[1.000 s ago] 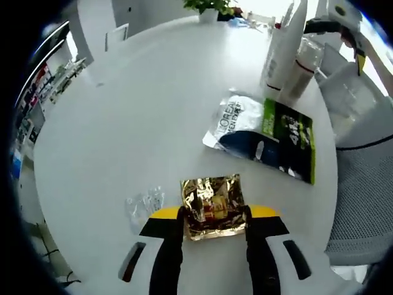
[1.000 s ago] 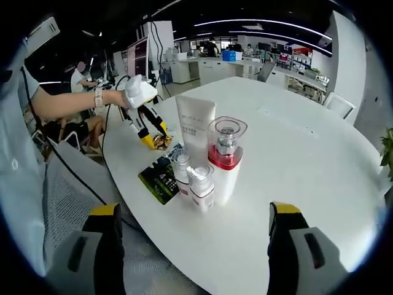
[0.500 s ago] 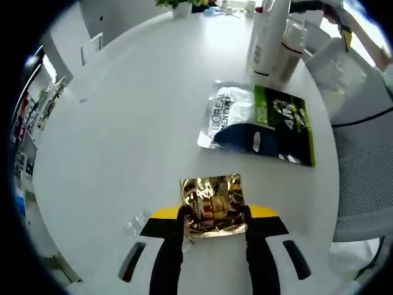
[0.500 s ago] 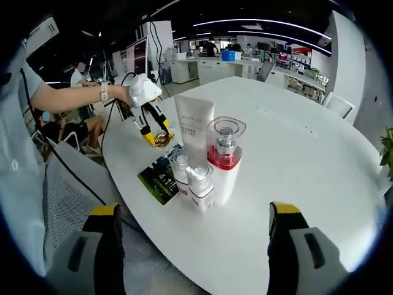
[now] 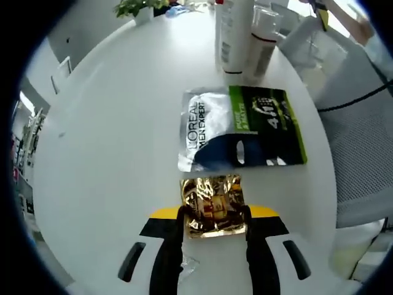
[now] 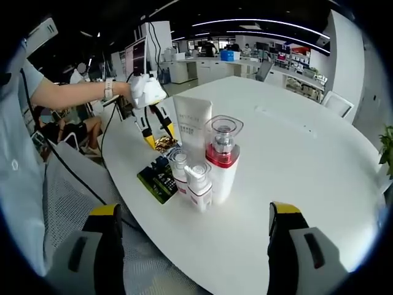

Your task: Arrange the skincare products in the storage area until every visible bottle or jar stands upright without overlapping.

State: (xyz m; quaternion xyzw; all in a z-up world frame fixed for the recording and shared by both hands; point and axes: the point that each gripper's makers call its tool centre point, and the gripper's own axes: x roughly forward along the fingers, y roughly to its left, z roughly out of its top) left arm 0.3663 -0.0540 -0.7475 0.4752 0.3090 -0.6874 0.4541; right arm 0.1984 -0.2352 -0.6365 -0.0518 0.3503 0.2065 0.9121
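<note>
Now carrying: left gripper (image 5: pixel 212 215) clamped on a gold foil sachet (image 5: pixel 212 204), jaws pinching its two side edges, packet held above the white table (image 5: pixel 110 153). Just beyond its far edge, lying flat, a silver and green sachet (image 5: pixel 242 126). Further on, clustered upright: white tube (image 6: pixel 193 126), red-banded pump bottle (image 6: pixel 222 158), two small pump bottles (image 6: pixel 198 187), all close together, apparently touching at the bases. Seen from the right gripper view, gold packet hanging low over the table beside the tube, right next to the flat sachet's end. Right gripper (image 6: pixel 193 246) spread wide, holding nothing, parked well back from the cluster.

Step in hand, by the look of it: bringing the gold packet in toward the group. Next move calls for a bare patch of table beside the flat sachet, not on it, then a low, gentle release. Bottles already standing; best left unbumped.
</note>
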